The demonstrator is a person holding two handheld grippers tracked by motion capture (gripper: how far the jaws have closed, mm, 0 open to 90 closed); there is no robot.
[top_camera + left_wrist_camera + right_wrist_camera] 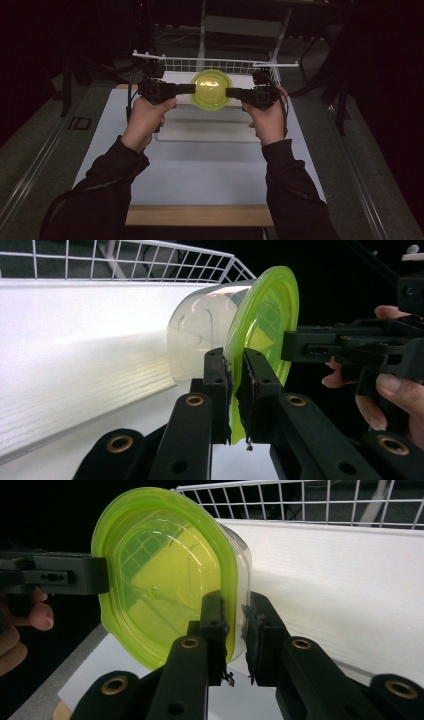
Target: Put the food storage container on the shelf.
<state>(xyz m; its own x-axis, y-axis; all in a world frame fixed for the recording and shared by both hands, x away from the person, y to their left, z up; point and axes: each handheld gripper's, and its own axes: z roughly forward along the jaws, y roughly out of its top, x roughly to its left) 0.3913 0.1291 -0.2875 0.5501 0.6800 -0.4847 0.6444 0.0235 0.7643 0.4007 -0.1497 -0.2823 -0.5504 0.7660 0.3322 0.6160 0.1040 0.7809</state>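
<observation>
High view: tub (210, 89) with green lid (211, 85) hangs above the counter (200, 165), just in front of the wire rack (215, 64), tipped with its lid toward the camera. Left hand-held gripper (192, 89) and right hand-held gripper (229, 92) each pinch the rim on opposite sides. Judged: lifted, not yet placed. Left gripper view: jaws clamp the lid edge (235, 390), clear body (200, 340) behind. Right gripper view: lid face (165, 575), empty inside.
</observation>
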